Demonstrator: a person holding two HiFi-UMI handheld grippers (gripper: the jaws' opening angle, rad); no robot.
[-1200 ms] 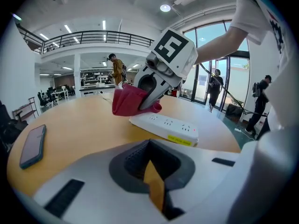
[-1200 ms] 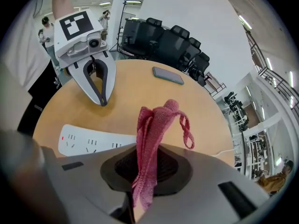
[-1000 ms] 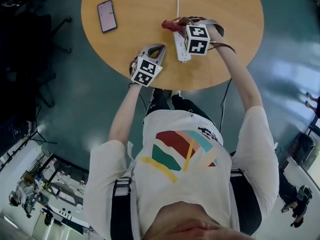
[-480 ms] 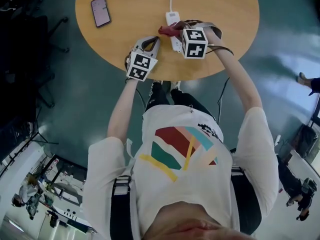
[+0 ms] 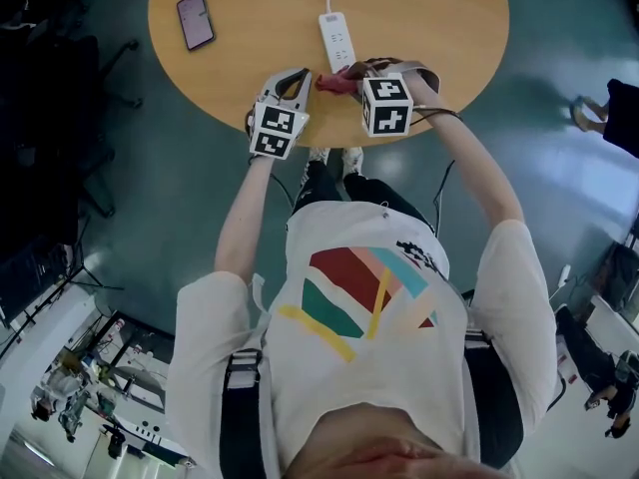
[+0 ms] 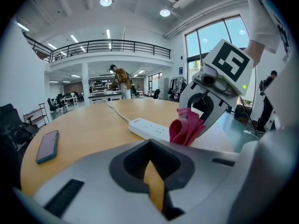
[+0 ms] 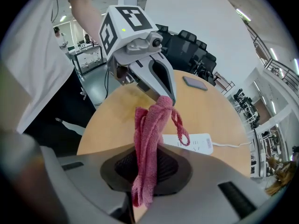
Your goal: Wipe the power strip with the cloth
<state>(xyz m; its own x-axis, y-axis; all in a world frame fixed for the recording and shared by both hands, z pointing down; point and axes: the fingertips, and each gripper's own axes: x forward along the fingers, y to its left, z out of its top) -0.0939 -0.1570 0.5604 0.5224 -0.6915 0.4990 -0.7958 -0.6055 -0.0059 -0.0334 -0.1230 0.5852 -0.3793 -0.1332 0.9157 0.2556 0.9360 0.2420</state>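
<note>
A person in a white T-shirt, seen from above, holds a tool in each hand over the near edge of a round wooden table (image 5: pixel 429 18). The right tool (image 5: pixel 351 76) is clamped on a pink-red cloth (image 5: pixel 332 83) – in the right gripper view the cloth runs up from between the closed jaws and hangs out in loose folds. The left tool (image 5: pixel 302 72) is closed with nothing in it; the left gripper view shows its jaws pressed together. Its tip points towards the right tool, and the free end of the cloth sits just beside that tip – whether they touch cannot be told. A white power strip (image 5: pixel 336 40) lies flat on the table just beyond the cloth, its white cord leading away towards the far edge. The cloth is near the strip's closest end, with no clear contact between them. A phone (image 5: pixel 195 20) lies well apart, on the left side of the table
</note>
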